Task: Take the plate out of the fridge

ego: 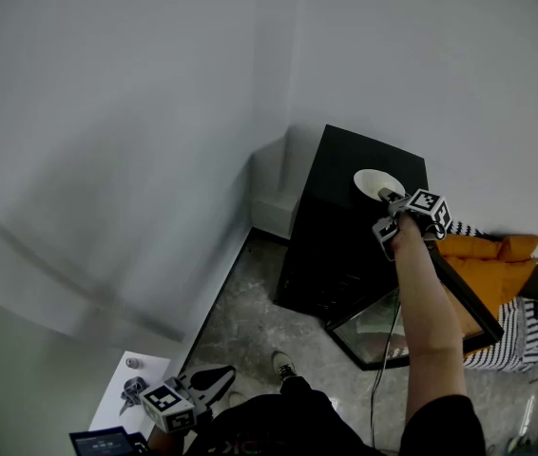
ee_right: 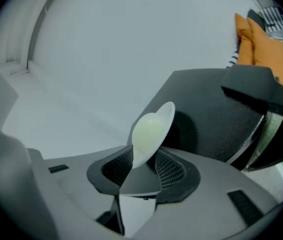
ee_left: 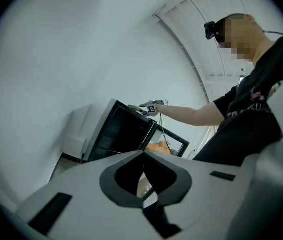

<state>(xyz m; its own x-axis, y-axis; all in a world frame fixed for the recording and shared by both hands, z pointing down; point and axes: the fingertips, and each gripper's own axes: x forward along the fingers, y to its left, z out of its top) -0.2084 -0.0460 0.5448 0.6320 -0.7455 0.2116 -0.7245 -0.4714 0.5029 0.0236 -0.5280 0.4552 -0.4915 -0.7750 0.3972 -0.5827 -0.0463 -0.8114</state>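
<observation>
Setting down looks like the step in hand: the plate point(ego: 375, 183) already lies flat on top of the fridge point(ego: 345, 226), out of the cabinet, so the task seems almost done. The right gripper point(ego: 385, 198) reaches over the top on an outstretched bare arm, and its own view shows its jaws standing wide, one to each side of the plate's near rim, with the meshed pads point(ee_right: 169, 170) apart from it rather than pressing on it. By my judgement the next move calls for drawing that gripper straight back along the rim line, level, so neither pad hooks the edge and drags the plate across the top. The left gripper point(ego: 217, 380) hangs low near the person's legs, well away from the fridge, with its jaws together and nothing between them. The plate is small, round and pale, smooth and glossy, with a shallow well and a thin raised rim; it would likely slide easily on the top. The fridge is a low black box with a matt, faintly pebbled top and sharp corners, standing in a corner of plain white walls. Its door point(ego: 469, 302) hangs open, a dark frame round what looks like a glass pane. Beside it lie a soft orange cushion point(ego: 488, 255) and a black-and-white striped cloth point(ego: 526, 335). The floor point(ego: 250, 321) is mottled grey, like polished stone.
</observation>
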